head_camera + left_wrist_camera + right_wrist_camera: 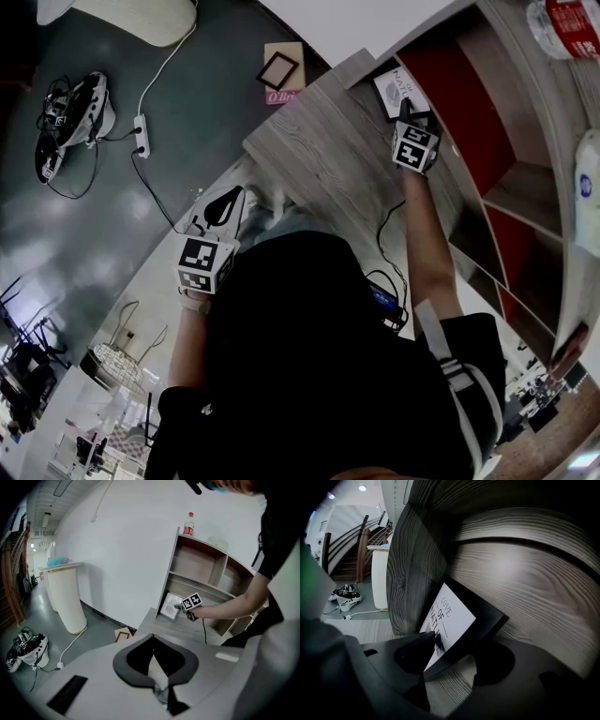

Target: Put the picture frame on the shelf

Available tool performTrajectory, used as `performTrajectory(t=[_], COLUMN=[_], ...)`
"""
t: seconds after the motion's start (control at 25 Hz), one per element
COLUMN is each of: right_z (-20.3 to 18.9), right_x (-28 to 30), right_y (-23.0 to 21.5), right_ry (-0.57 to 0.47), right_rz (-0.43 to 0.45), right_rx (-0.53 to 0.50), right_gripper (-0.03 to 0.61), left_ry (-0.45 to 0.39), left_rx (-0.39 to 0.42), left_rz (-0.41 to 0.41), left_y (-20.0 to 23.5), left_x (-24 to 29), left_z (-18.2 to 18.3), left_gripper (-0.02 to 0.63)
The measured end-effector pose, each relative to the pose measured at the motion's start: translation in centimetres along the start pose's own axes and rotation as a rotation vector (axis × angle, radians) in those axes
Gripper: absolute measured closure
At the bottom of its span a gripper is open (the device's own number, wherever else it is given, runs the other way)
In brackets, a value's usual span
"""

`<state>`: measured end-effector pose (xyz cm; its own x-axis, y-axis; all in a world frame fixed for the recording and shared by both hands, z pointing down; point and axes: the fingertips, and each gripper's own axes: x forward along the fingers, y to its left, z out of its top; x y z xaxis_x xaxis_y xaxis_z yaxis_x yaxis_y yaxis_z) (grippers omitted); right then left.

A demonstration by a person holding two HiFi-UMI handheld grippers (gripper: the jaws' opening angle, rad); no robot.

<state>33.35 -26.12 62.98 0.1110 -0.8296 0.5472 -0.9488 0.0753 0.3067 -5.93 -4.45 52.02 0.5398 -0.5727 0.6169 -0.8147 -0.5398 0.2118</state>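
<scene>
The black picture frame (398, 91) with a white print stands on the grey wooden shelf (328, 150), leaning into the corner of its lowest left compartment. My right gripper (412, 111) reaches in to it. In the right gripper view the frame's (454, 620) lower corner lies between the spread jaws of my right gripper (459, 656), with a gap on the rear side. The left gripper view shows the frame (169, 605) and the right gripper (180, 606) from afar. My left gripper (225, 208) hangs near my body, and its jaw tips (152, 641) meet with nothing held.
A second small frame (279, 68) lies on cardboard on the floor beside the shelf. A bottle (189, 525) stands on top of the shelf unit (197, 564). A power strip (142, 134), cables and a device (70, 117) lie on the floor to the left.
</scene>
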Motion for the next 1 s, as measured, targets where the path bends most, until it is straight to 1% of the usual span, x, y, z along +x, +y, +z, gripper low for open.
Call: performTrajectory(t=[0.16,0.4,0.56,0.72,1.0], right_z=[0.1,0.2,0.0,0.4,0.5], right_x=[0.5,0.6,0.6,0.3,-0.4], right_y=[-0.8,-0.8,-1.2,-1.5,-1.6], right_ry=[0.014,0.031,0.063,0.073,0.086], right_rz=[-0.029,-0.07,-0.135,-0.199,-0.221], right_rx=[-0.024,-0.022,-0.024,-0.016,0.005], right_gripper=[0.327,0.318,0.309,0.295,0.29], left_ry=[-0.002,-0.003,-0.001,-0.001,-0.005], left_rx=[-0.005,-0.006,-0.007,-0.011,-0.018], left_rz=[0.003,0.002,0.003,0.006,0.011], left_y=[-0.1,-0.2,-0.4,-0.3,-0.1], left_x=[0.0,0.0,0.1,-0.1,-0.3], left_z=[-0.1,-0.2,-0.3,-0.5,-0.5], left_gripper=[0.606,0.606,0.606,0.606,0.606])
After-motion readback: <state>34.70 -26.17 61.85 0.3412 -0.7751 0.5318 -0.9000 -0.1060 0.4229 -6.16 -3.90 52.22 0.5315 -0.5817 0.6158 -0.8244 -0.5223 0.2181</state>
